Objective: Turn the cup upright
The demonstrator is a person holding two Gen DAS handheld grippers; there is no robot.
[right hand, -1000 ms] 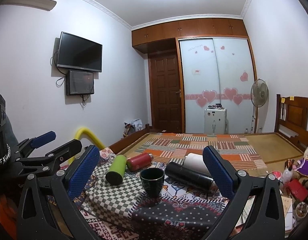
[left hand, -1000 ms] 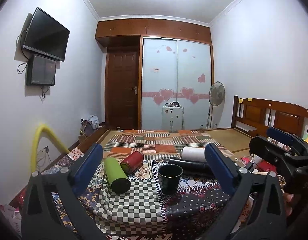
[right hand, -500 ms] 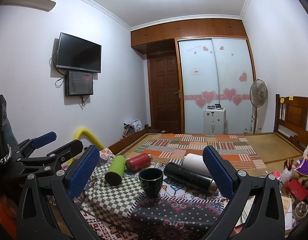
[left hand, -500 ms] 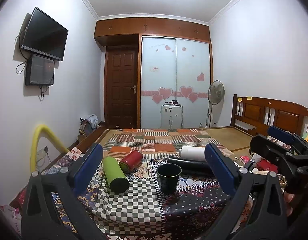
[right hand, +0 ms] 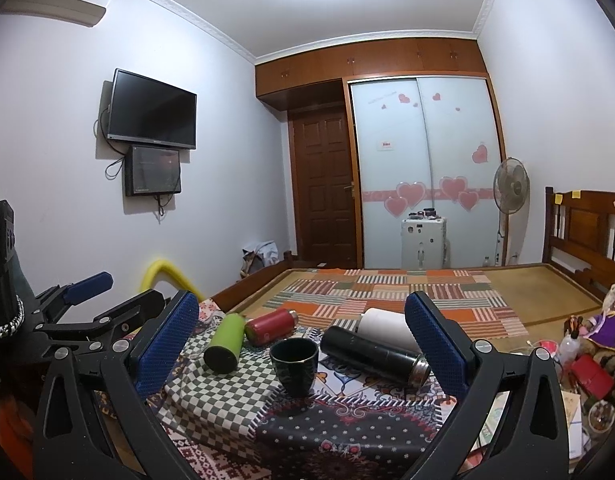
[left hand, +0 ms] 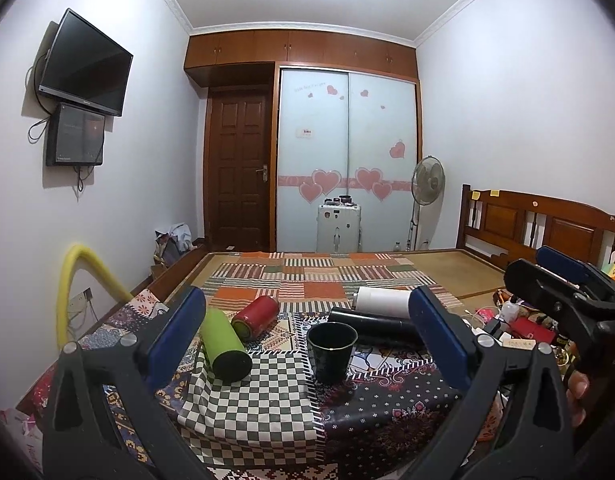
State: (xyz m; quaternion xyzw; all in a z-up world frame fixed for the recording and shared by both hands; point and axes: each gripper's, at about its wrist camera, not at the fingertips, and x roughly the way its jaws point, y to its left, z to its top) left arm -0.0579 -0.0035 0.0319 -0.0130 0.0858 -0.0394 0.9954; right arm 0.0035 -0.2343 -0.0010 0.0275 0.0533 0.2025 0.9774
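A dark green cup (left hand: 331, 352) with a gold rim stands upright, mouth up, on the patterned tablecloth (left hand: 267, 412); it also shows in the right wrist view (right hand: 294, 366). My left gripper (left hand: 307, 340) is open and empty, held back from the table with the cup between its fingers' line of sight. My right gripper (right hand: 301, 344) is open and empty, also held back. The right gripper shows at the right edge of the left wrist view (left hand: 563, 292); the left gripper shows at the left of the right wrist view (right hand: 91, 308).
A green bottle (left hand: 223, 344), a red bottle (left hand: 255, 317), a black flask (left hand: 371, 326) and a white bottle (left hand: 383, 300) lie on their sides around the cup. Clutter sits at the right (right hand: 587, 368). A bed (left hand: 327, 276) lies behind.
Both grippers have drifted slightly; the view has risen a little. The cup and bottles have not moved.
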